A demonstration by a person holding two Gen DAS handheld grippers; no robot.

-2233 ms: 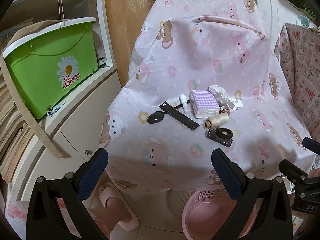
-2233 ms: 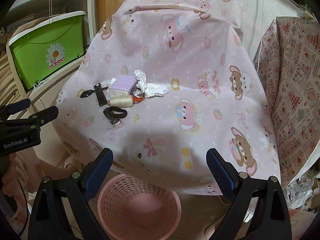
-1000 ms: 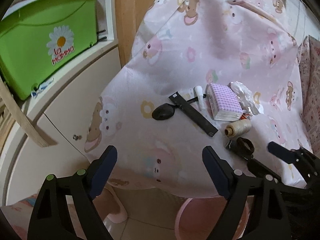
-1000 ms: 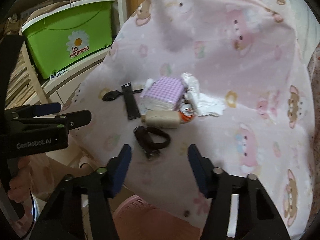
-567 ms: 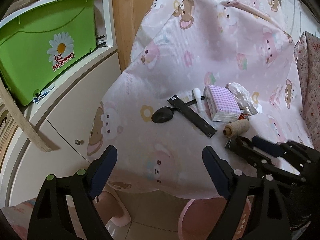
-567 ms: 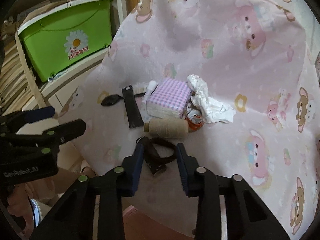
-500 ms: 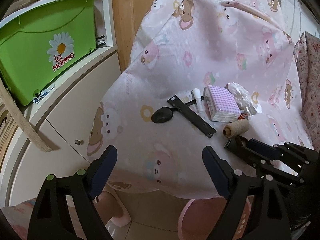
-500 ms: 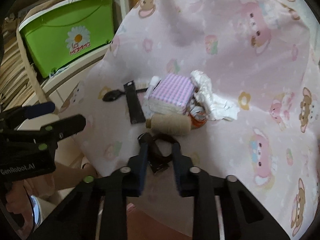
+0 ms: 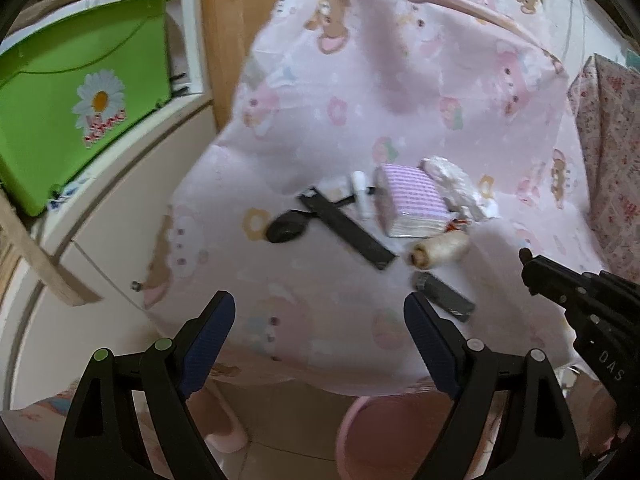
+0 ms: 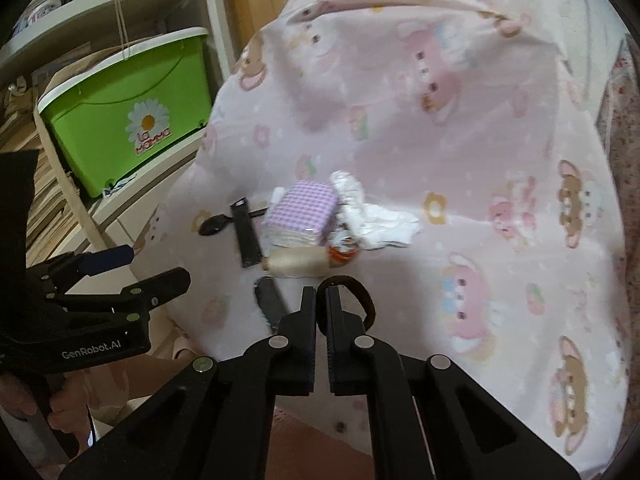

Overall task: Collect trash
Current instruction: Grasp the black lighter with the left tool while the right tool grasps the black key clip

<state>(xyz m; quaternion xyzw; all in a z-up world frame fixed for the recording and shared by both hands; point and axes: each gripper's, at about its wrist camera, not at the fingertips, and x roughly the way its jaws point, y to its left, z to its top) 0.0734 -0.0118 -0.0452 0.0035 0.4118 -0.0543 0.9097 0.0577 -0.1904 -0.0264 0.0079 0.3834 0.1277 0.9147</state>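
Observation:
A cluster of items lies on the pink cartoon cloth [image 9: 360, 120]: a crumpled white tissue [image 10: 376, 216], a purple checked tissue pack [image 10: 304, 212], a cream thread spool [image 10: 298, 262], a black strip [image 9: 348, 228], a black spoon [image 9: 286, 230] and a small black piece [image 9: 444, 296]. My right gripper [image 10: 321, 298] is shut on a dark brown hair tie [image 10: 358, 294], lifted just above the cloth near the spool. My left gripper [image 9: 316, 320] is open and empty, over the cloth's near edge.
A pink mesh basket [image 9: 384, 432] stands on the floor under the cloth's front edge. A green storage bin [image 9: 80, 96] sits on white shelving at the left. A patterned cloth [image 9: 616, 152] hangs at the right.
My right gripper has shut on the hair tie and pulled it back off the black piece. My left gripper has shifted slightly closer to the items.

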